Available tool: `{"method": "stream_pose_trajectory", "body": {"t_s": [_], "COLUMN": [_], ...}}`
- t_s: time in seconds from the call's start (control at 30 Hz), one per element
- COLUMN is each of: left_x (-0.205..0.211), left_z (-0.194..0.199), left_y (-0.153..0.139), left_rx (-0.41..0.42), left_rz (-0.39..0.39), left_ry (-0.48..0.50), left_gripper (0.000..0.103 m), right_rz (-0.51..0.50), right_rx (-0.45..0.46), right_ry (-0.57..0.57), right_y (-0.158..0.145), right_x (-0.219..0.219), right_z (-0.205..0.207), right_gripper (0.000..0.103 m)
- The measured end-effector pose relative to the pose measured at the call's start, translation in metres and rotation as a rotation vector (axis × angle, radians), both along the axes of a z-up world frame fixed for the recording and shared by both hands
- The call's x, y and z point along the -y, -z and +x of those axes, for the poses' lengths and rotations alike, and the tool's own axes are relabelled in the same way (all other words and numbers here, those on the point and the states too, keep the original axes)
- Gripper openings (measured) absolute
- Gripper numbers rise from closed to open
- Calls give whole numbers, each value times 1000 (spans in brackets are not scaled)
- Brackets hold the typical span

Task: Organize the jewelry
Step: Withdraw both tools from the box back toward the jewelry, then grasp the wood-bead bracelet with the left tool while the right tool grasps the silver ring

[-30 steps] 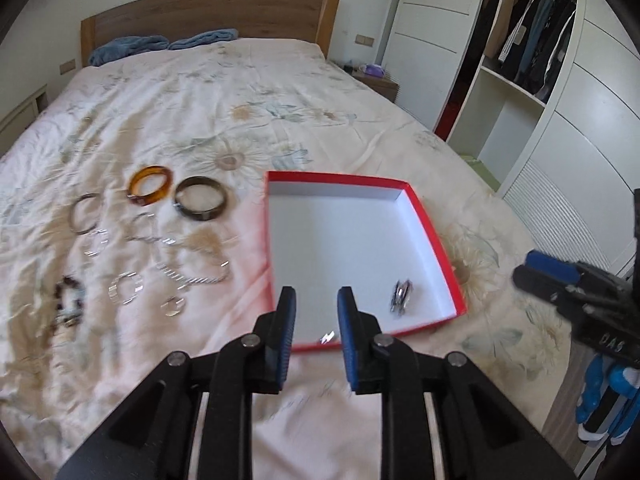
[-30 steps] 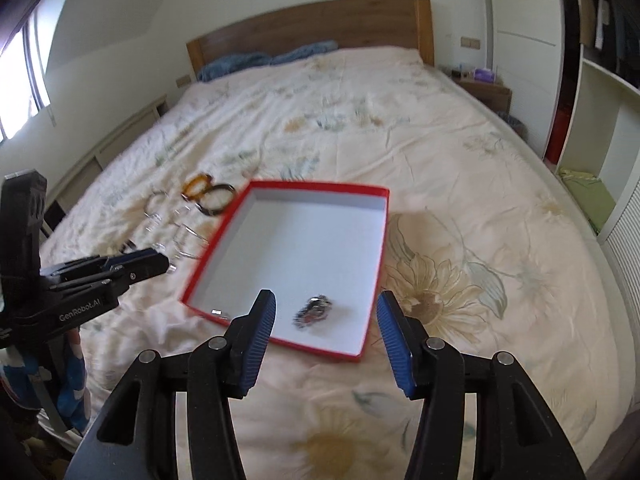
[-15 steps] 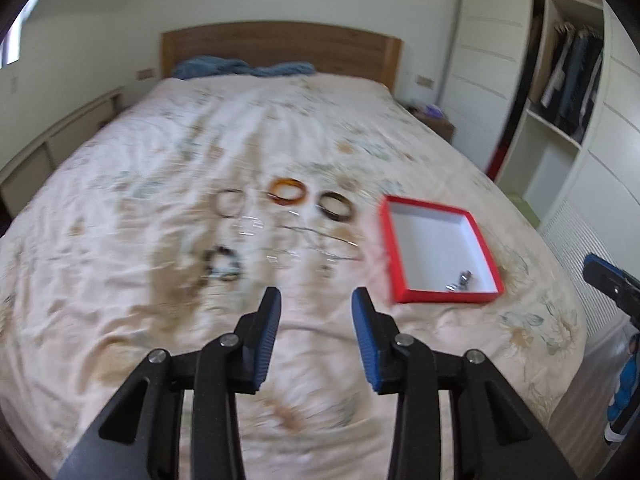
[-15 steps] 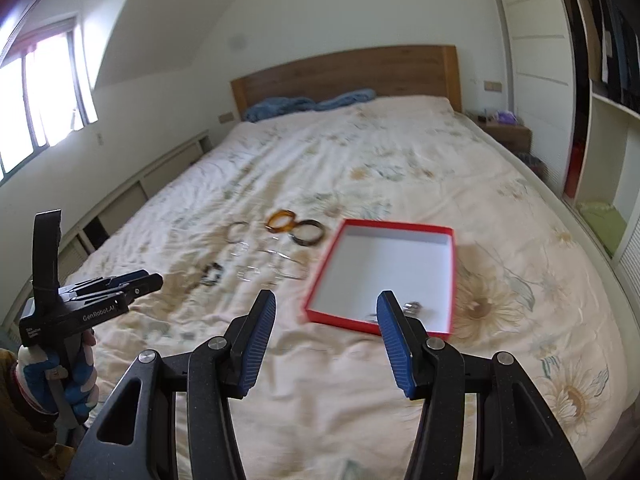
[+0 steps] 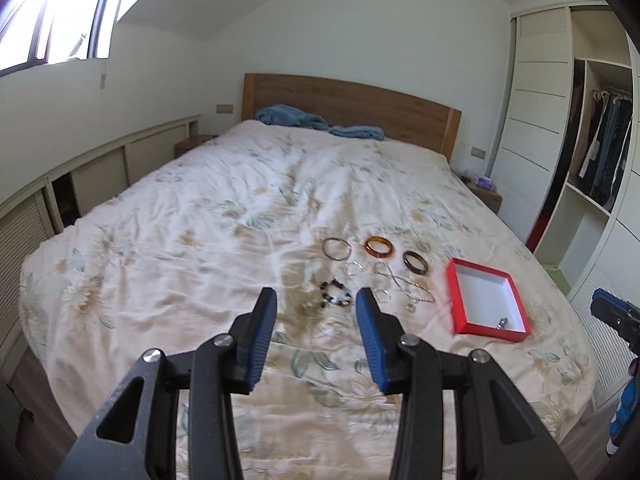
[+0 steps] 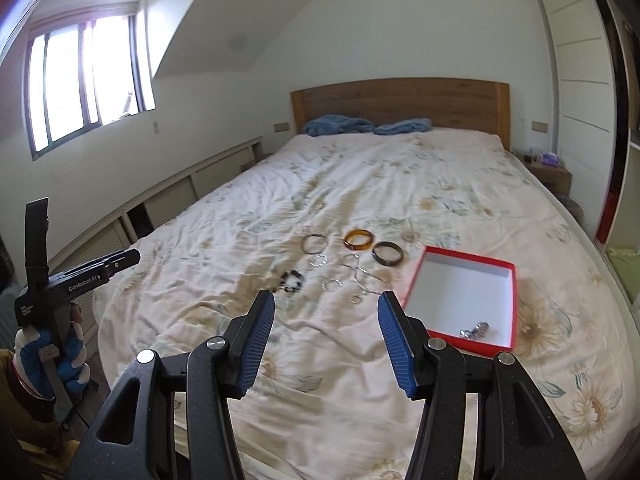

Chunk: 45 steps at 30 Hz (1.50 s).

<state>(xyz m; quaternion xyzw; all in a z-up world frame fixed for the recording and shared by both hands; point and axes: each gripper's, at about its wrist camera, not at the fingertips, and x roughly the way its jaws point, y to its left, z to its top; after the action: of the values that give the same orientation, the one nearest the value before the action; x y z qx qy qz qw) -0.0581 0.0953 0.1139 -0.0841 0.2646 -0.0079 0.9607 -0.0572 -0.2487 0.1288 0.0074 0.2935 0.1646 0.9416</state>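
A red box (image 5: 484, 299) (image 6: 464, 294) with a white inside lies on the bed and holds a small silver piece (image 5: 501, 323) (image 6: 476, 329). Left of it lie an amber bangle (image 5: 378, 246) (image 6: 359, 238), a dark bangle (image 5: 415, 262) (image 6: 387, 253), a thin metal bangle (image 5: 336, 249) (image 6: 314, 243), a dark beaded bracelet (image 5: 335, 297) (image 6: 291, 280), a silver chain (image 5: 404, 285) (image 6: 362, 276) and small rings. My left gripper (image 5: 316, 320) is open and empty, held high and back from the bed. My right gripper (image 6: 326, 322) is open and empty, likewise back.
The flowered bedspread (image 5: 240, 240) covers a wide bed with a wooden headboard (image 5: 348, 100) and blue pillows (image 6: 340, 126). A wardrobe (image 5: 592, 152) stands at the right, low cabinets (image 6: 180, 200) along the left wall. The left gripper shows in the right wrist view (image 6: 80, 276).
Both grippers have pulled up and far back from the red box. The left gripper has opened wider and turned left toward the loose jewelry. A small piece now lies in the box.
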Motion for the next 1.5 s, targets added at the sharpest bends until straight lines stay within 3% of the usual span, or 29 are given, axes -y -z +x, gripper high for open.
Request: {"method": "stream_pose_trajectory", "body": {"t_s": [0.13, 0.3, 0.63, 1.03, 1.5], "left_x": [-6, -2, 24, 45, 79], "left_z": [1, 24, 94, 191, 281], "left_y": [-2, 14, 78, 155, 196], "left_rx": [9, -19, -158, -343, -365], "left_rz": [4, 17, 65, -34, -33], "left_ry": [-13, -27, 11, 76, 204], "left_gripper": [45, 46, 46, 46, 46], "right_rz": [3, 12, -23, -54, -68], "right_rx": [13, -9, -144, -280, -371], "right_ry": [-10, 5, -3, -19, 34], "right_y": [-4, 7, 74, 158, 224], "right_x": [-8, -11, -31, -57, -61], "right_z": [4, 25, 95, 192, 253], "right_gripper": [53, 51, 40, 38, 38]}}
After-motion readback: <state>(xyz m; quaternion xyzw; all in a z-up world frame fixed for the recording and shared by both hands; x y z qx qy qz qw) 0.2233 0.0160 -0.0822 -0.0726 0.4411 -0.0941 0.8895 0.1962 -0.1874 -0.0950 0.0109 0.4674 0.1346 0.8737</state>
